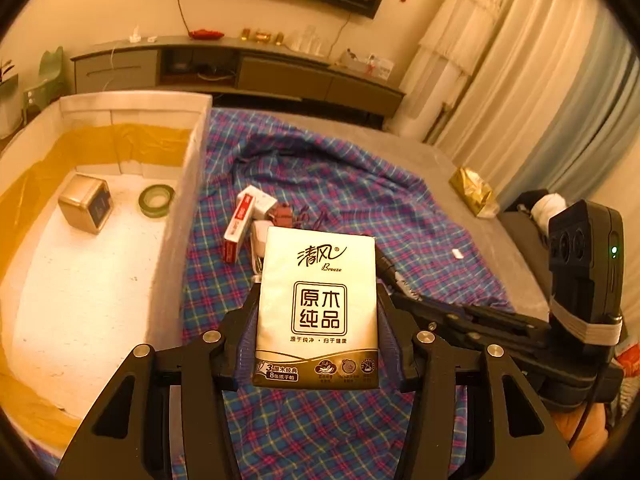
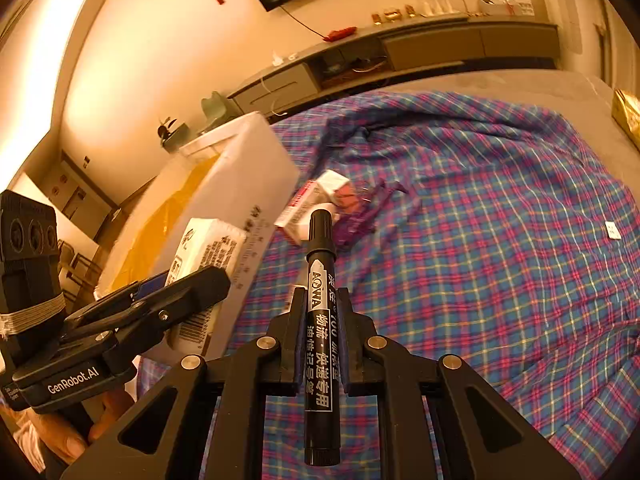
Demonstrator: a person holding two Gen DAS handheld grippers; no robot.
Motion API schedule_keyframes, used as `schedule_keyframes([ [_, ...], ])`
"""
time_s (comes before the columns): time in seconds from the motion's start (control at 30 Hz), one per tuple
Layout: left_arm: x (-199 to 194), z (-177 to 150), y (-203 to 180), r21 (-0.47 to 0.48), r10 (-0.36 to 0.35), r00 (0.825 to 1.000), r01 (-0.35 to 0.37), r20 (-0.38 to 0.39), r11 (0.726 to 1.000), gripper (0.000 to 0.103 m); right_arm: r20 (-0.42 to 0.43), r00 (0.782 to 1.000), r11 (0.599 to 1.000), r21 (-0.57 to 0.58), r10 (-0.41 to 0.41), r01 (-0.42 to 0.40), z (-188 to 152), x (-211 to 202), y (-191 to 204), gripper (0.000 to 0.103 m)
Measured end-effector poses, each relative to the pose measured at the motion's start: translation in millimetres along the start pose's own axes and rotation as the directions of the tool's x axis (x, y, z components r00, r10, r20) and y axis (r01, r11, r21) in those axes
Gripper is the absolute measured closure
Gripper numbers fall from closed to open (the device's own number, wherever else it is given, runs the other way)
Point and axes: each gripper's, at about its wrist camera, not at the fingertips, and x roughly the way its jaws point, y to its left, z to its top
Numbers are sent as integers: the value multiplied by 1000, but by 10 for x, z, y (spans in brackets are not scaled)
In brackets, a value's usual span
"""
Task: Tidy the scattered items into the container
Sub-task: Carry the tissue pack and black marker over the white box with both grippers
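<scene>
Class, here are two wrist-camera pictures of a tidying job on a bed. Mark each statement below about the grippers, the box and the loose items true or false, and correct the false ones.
1. The left gripper holds a pale rectangular tissue pack. True.
2. The right gripper is open. False: its fingers are shut on a black marker pen.
3. The white foam box already holds a roll of green tape and a small golden square tin. True.
4. The red-and-white carton lies inside the box. False: it lies on the blue-and-pink plaid sheet.
5. The tissue pack lies in the box. False: it is held over the sheet beside the box.
</scene>
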Motion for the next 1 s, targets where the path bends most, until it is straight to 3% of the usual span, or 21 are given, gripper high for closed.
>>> schedule_keyframes([
  [1.0,-833,152,728,-162,47,985,-19,168,987,49,44,995,979,-188,86,-76,209,-166,1179,89],
])
